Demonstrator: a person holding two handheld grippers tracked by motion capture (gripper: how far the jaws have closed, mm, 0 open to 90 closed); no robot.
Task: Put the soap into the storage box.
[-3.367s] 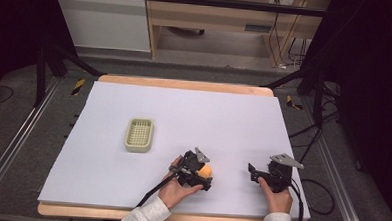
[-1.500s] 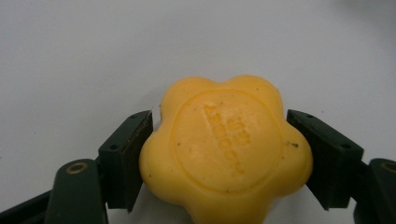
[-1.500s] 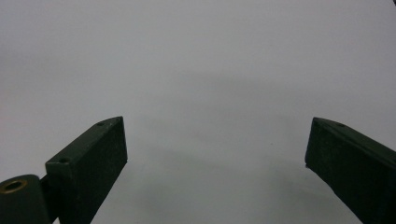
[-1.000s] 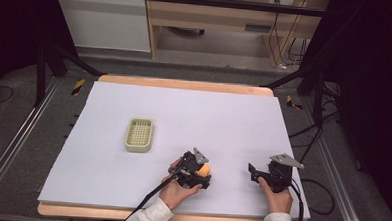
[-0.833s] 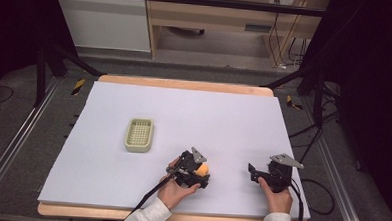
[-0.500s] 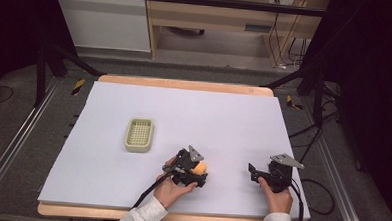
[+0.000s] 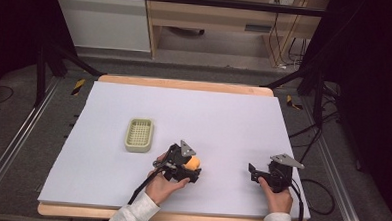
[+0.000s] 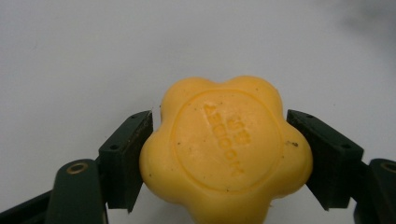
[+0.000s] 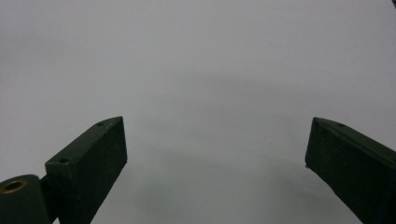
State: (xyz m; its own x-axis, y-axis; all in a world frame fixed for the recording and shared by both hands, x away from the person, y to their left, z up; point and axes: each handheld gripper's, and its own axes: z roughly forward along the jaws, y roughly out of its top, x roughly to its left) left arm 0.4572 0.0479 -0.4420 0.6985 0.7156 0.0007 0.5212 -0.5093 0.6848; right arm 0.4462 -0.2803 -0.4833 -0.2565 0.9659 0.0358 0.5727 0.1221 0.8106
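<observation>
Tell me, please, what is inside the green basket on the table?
The green basket looks empty: its ribbed floor shows, with nothing lying on it. The yellow soap sits apart from it, gripped in the left tongs. The near inner wall is hidden.

- A yellow, flower-shaped bar of soap [image 8: 226,151] with a round stamped face and raised lettering, flecked with small dark specks.
- It sits clamped between two black jaws, above the white table sheet, near its front edge.

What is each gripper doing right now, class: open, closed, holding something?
Left gripper: closed on the yellow flower-shaped soap.
Right gripper: open, nothing between its jaws.
</observation>
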